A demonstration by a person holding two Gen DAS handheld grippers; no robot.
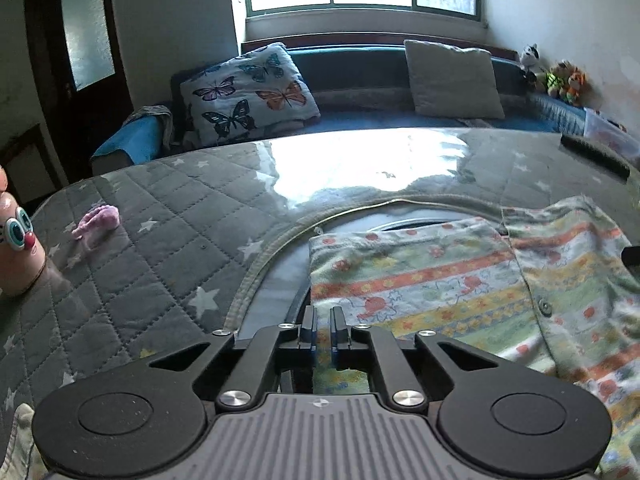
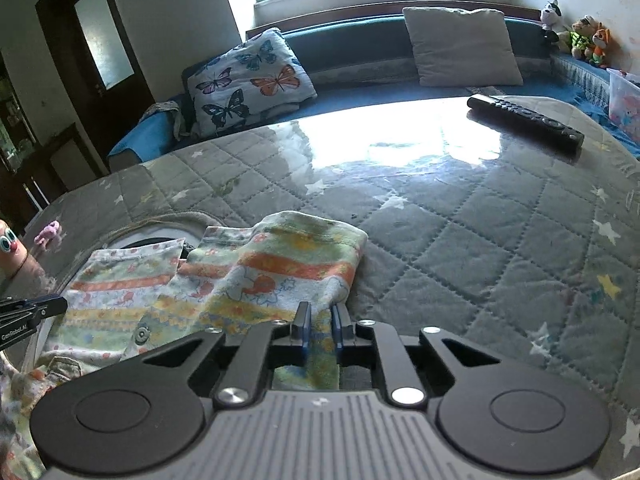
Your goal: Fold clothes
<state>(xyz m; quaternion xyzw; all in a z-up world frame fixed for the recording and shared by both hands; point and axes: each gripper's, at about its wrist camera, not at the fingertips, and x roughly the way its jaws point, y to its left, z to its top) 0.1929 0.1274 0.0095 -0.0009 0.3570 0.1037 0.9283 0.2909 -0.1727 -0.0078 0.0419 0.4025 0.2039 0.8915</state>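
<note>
Left wrist view: my left hand-held gripper (image 1: 323, 334) pinches the striped garment (image 1: 448, 280) hem; right hand-held gripper (image 2: 320, 326) pinches its opposite hem. I'd lift both evenly, keeping fabric taut.

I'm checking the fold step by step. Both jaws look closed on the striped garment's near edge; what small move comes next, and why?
Probably lift both grippers slightly and carry the near edge away, over the garment. The left gripper and right gripper each pinch the striped garment, which lies spread on the quilted cover, so the hem must clear it first.
</note>
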